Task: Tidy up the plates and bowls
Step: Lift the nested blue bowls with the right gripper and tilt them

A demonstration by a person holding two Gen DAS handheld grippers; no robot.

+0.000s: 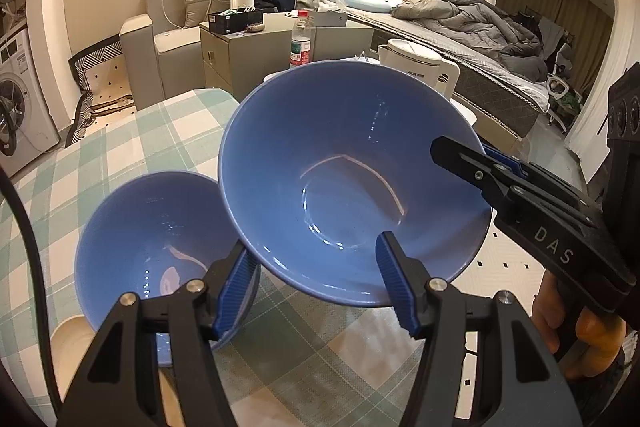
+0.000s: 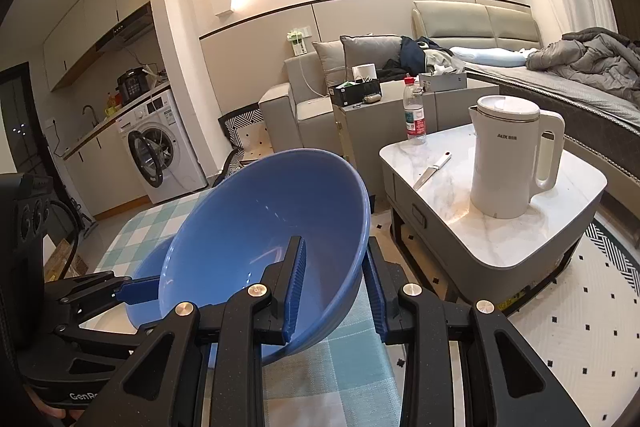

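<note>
While the right tongs [image 2: 334,291] are clamping the rim of a tilted large blue bowl [image 1: 352,183] above the checked worktop [image 1: 168,131], the left tongs [image 1: 316,287] are gaping empty beside a smaller blue bowl [image 1: 156,239].

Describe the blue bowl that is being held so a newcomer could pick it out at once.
Start at the checked tablecloth, where two blue bowls show. The held bowl is the tilted one, raised above the cloth, with the right hand-held gripper clamped on its rim. The other blue bowl is gripped by nothing, with a cream dish beside it.
</note>
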